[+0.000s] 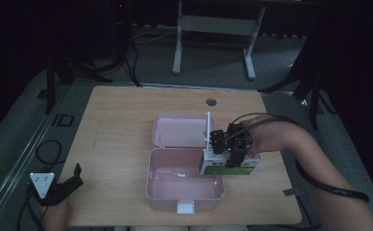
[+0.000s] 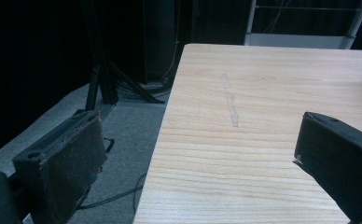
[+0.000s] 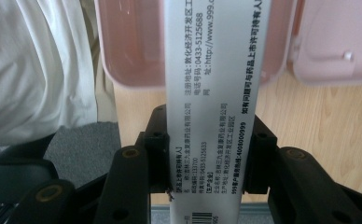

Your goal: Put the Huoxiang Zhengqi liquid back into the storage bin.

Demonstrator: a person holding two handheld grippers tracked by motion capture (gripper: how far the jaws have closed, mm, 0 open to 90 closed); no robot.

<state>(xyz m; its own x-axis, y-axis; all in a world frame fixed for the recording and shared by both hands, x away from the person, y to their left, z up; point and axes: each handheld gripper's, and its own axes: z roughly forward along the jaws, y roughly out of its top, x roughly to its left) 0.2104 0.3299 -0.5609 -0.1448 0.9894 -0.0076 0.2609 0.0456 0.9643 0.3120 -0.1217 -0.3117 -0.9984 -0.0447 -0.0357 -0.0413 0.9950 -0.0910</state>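
While clamped on carton: right gripper [image 1: 225, 156], black two-jaw, jaws pressed on both narrow sides of white-and-green cardboard medicine carton [image 1: 230, 163]; held by hand [image 1: 264, 139] coming in from right edge of table.
Carton, high view: at right edge of open box base, near its right wall; cannot tell if resting on rim or lifted clear.
Carton, right gripper view: white printed face [image 3: 216, 93] with black text and barcode, running up between the two jaws, pads tight on both edges.
Box: pale pink plastic lunch box [image 1: 184, 187], lid swung open and lying flat behind base, white latch at front edge.
Box lid: pink, shallow, rounded corners [image 1: 177, 130]; hinged to base along back.
Box, right gripper view: pink base [image 3: 132, 42] and lid [image 3: 337, 42] behind carton, wood showing under them.
Left gripper: black two-jaw with grey three-cornered plate [image 1: 59, 187], at front left corner of table, well apart from box; jaws standing apart, nothing between them.
Left gripper view: two black pads [image 2: 67, 154] wide apart, bare wood between.
Table: light wooden tabletop, rounded corners [image 1: 122, 110]; faint scratch line on left part.
Surroundings: grey carpet, black stands and cables, white frame behind table.
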